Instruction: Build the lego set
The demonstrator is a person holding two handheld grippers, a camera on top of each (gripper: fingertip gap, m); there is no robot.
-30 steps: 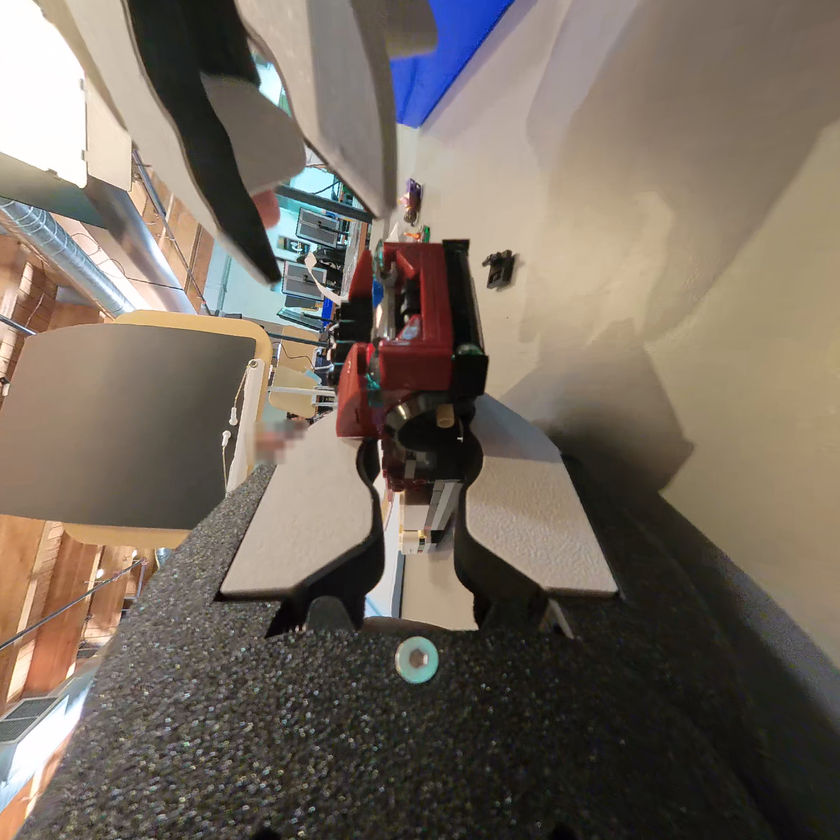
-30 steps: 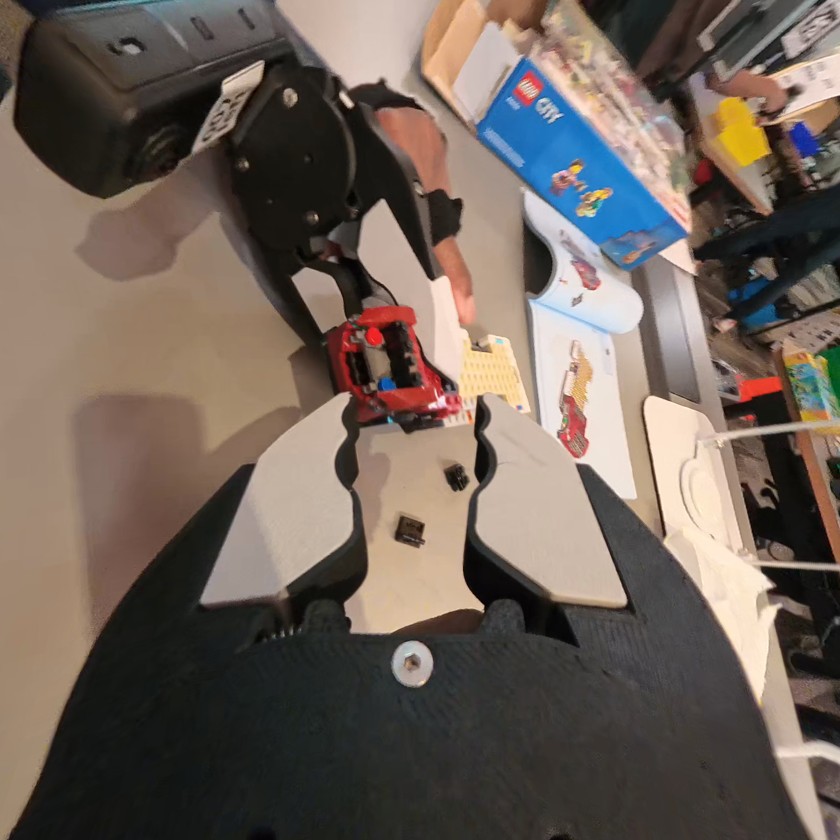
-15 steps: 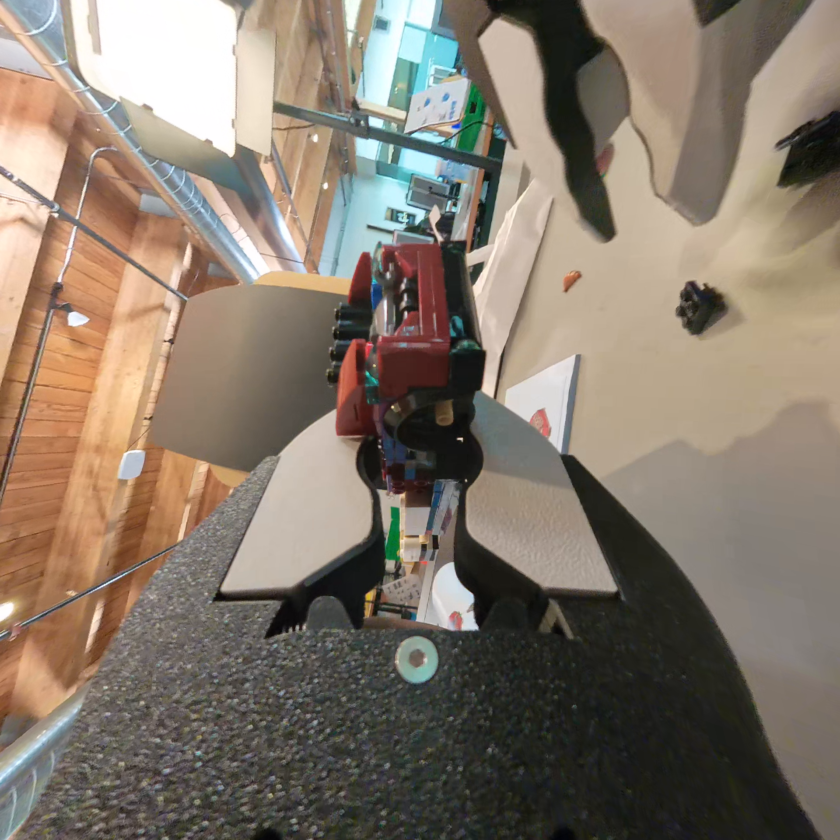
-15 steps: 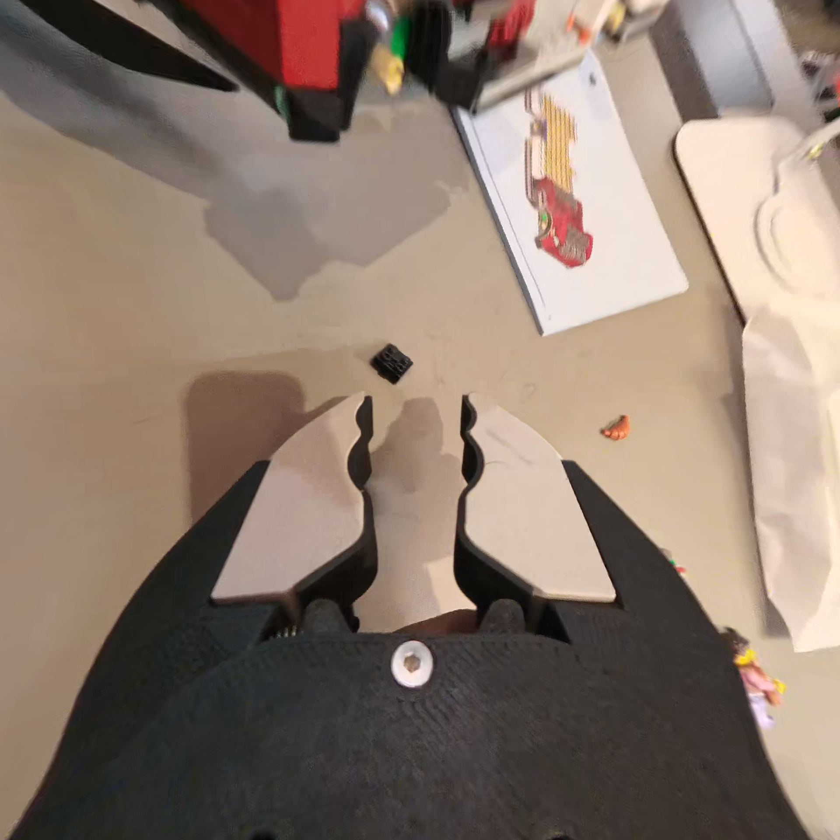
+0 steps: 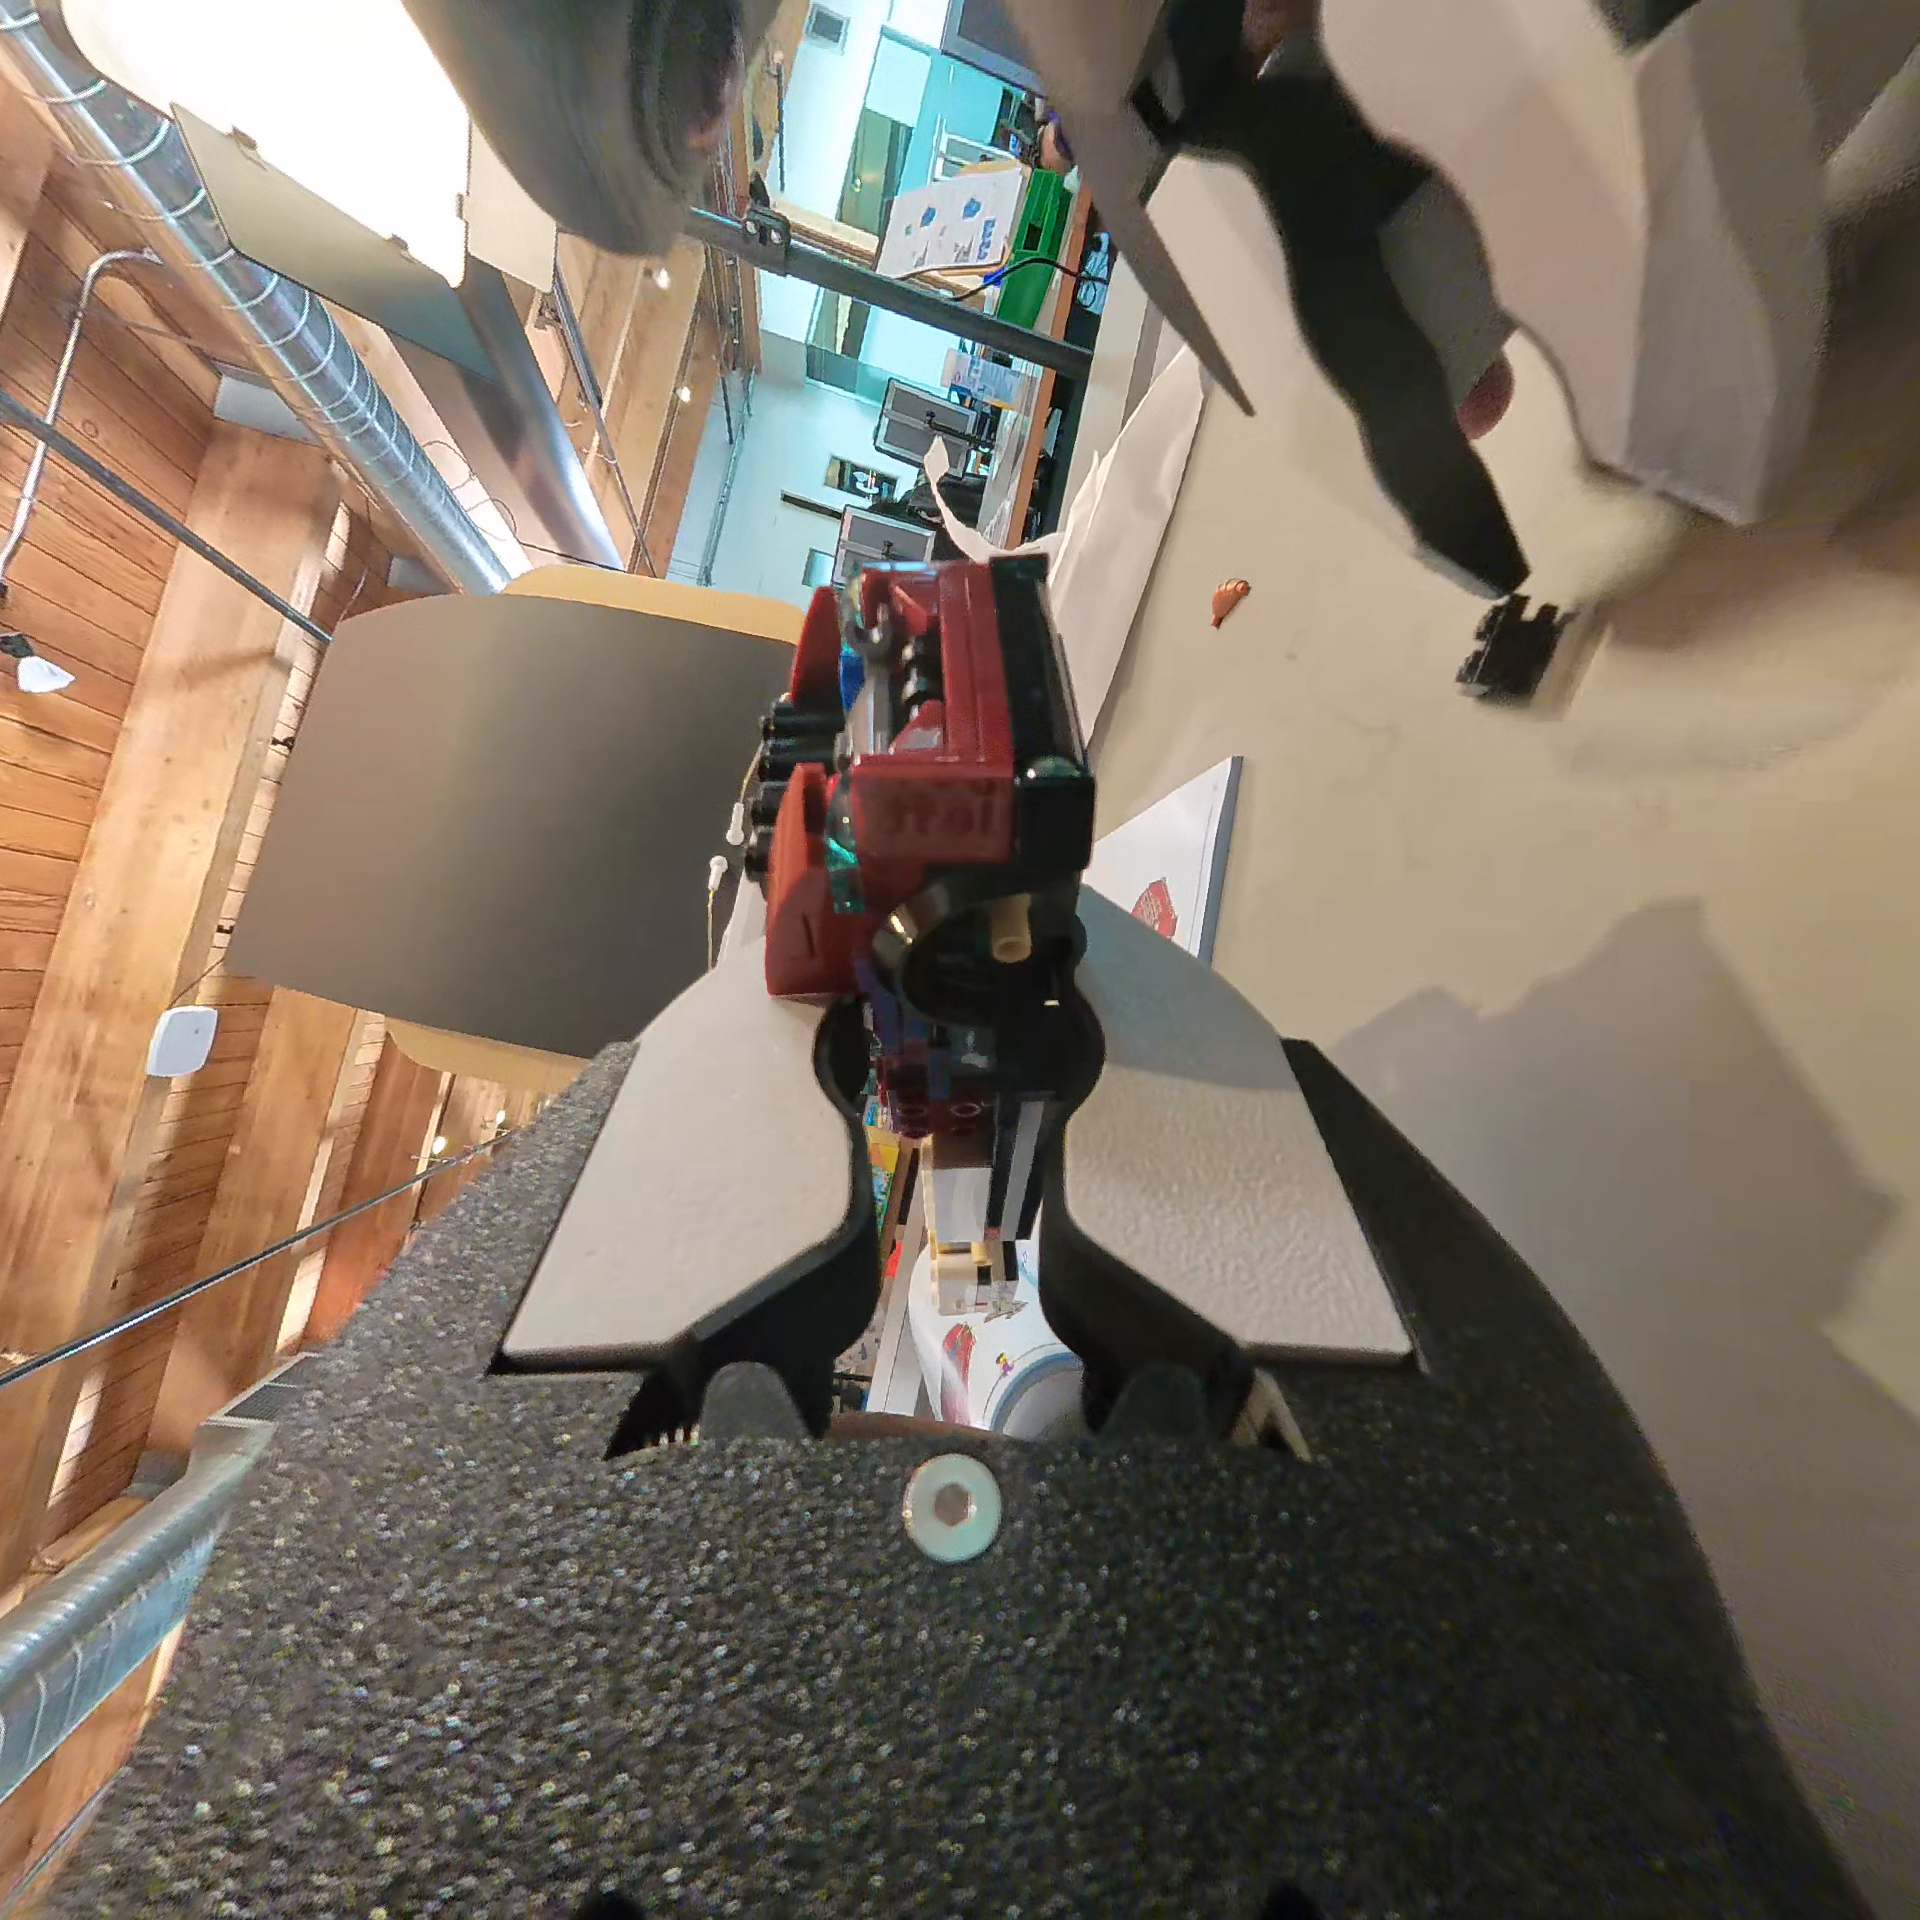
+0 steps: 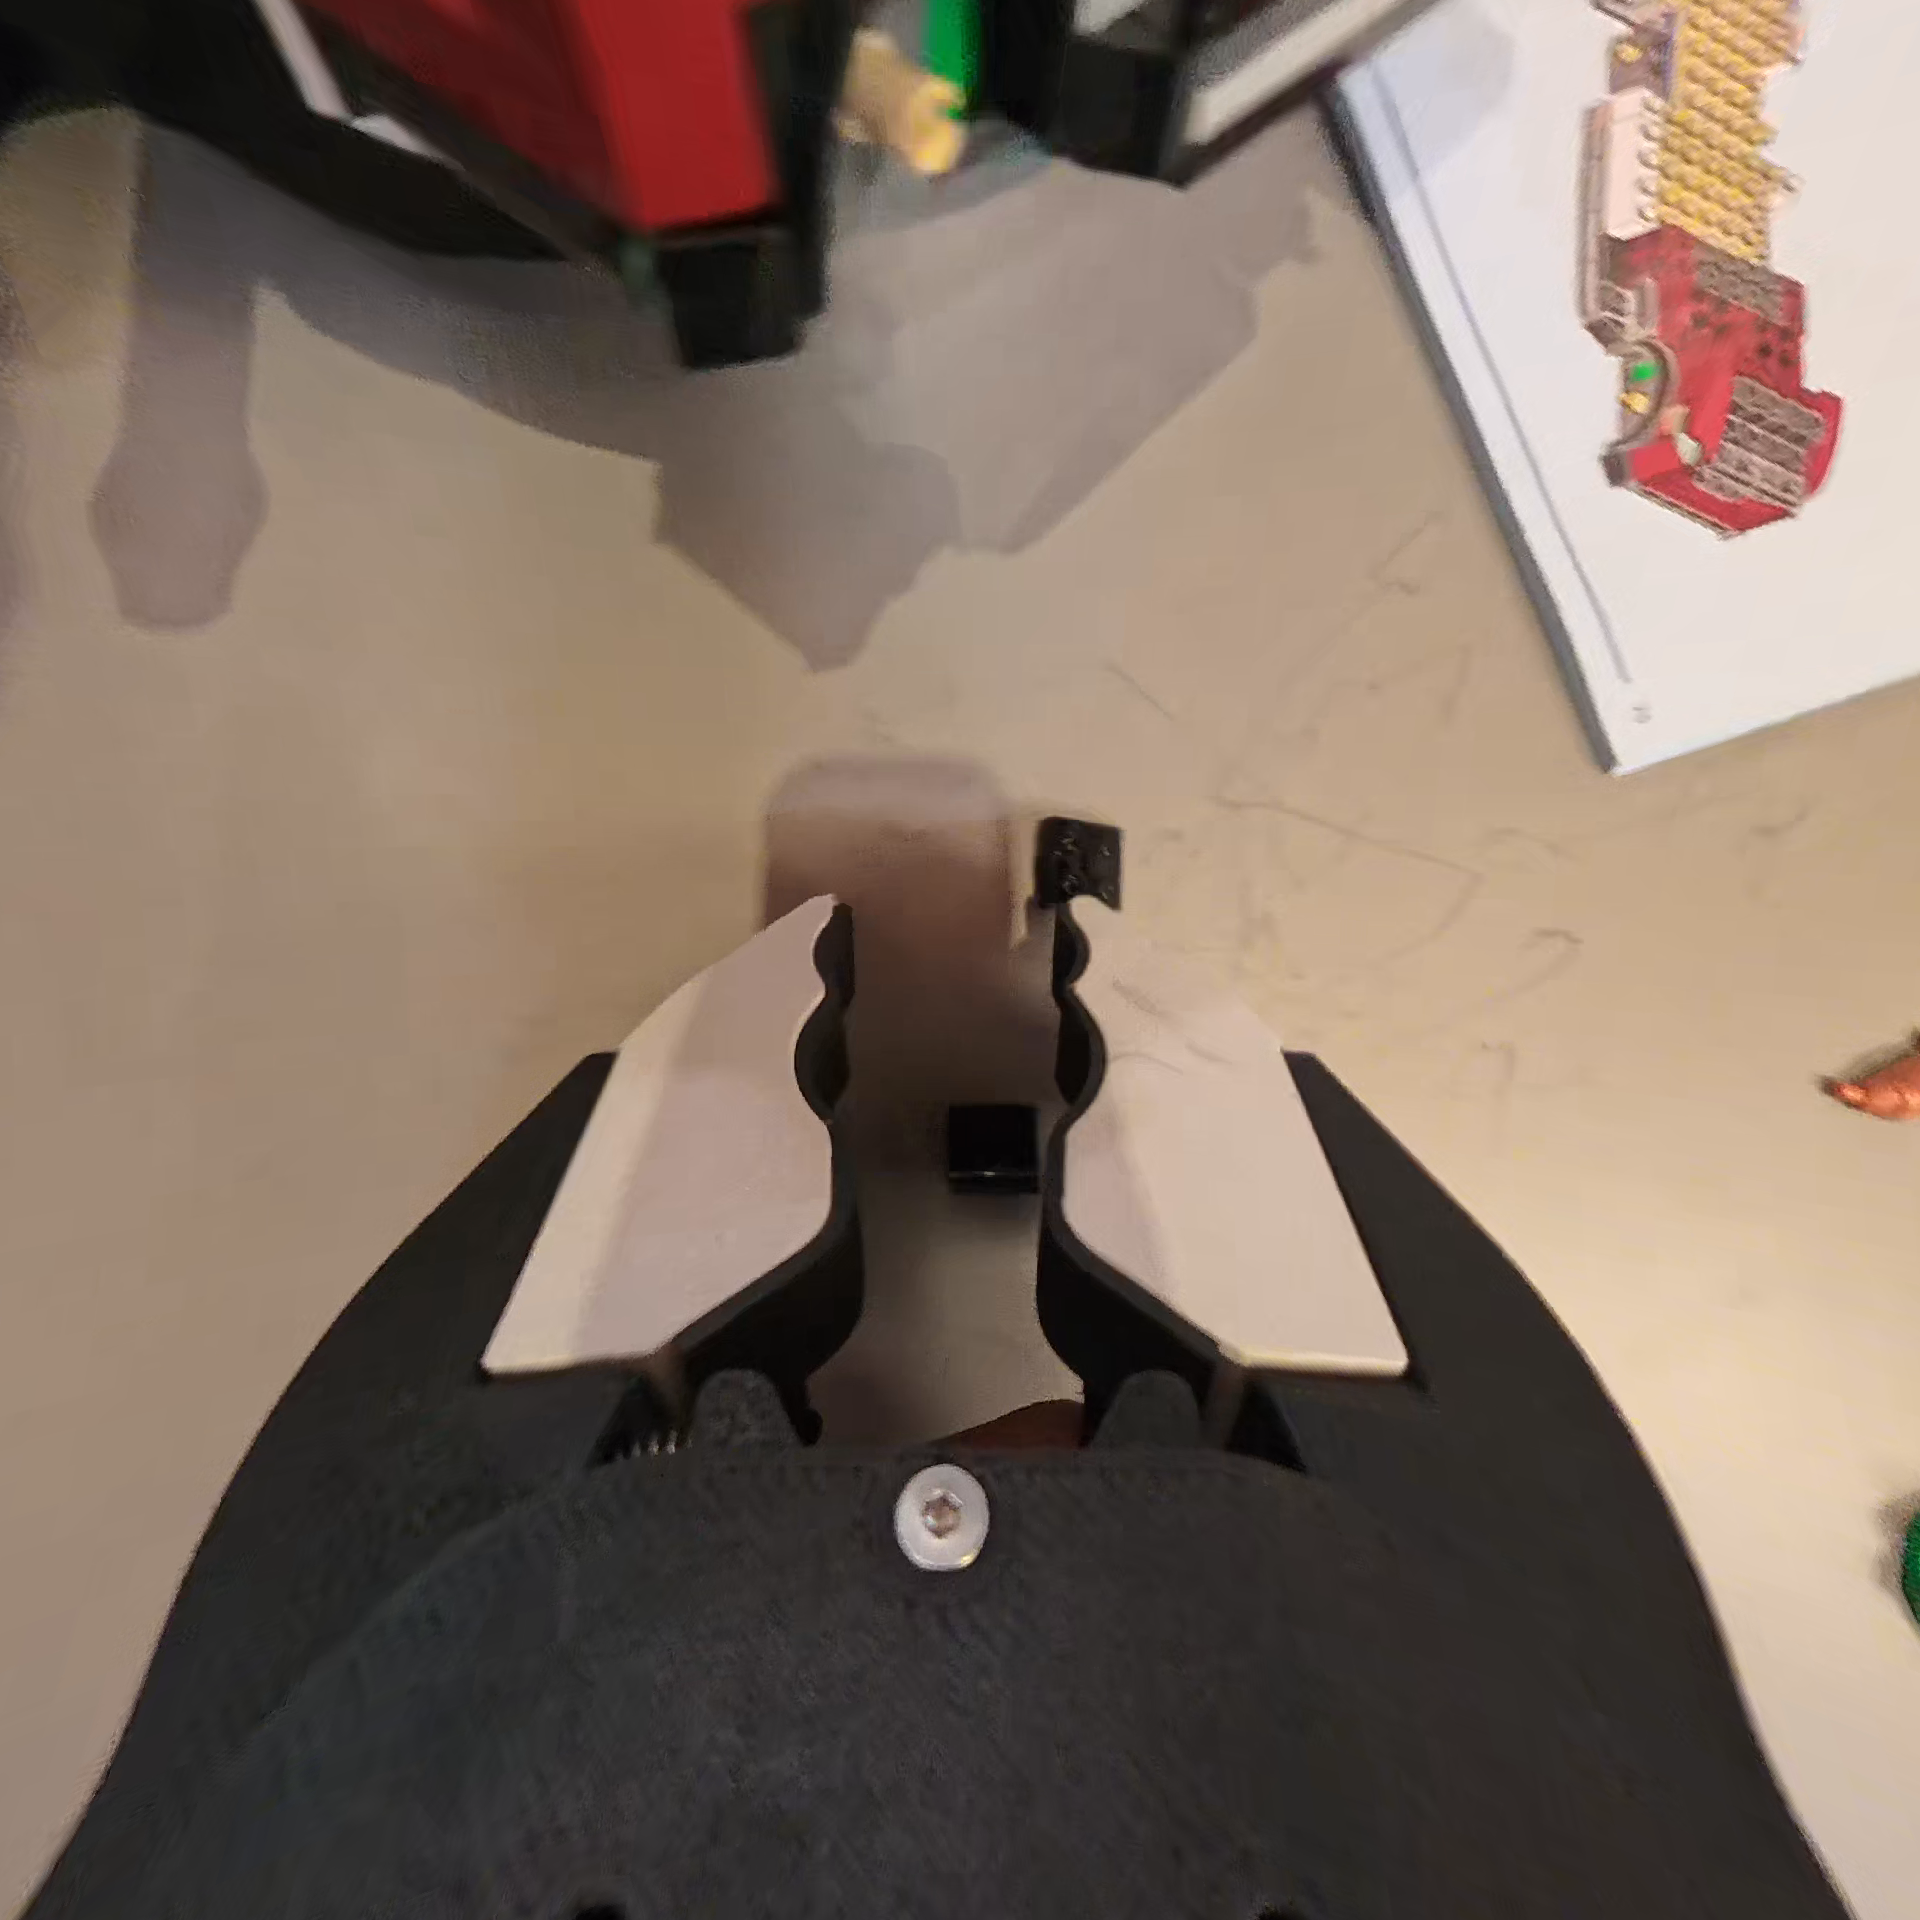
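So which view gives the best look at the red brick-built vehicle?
The left wrist view: the red brick-built vehicle fills the centre, clamped between the left gripper's fingers, its wheel arch and tan axle pin clear. The right wrist view shows only a blurred, cropped corner of it at the top edge.

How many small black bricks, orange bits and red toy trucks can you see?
black bricks: 2
orange bit: 1
red toy truck: 1
Total: 4
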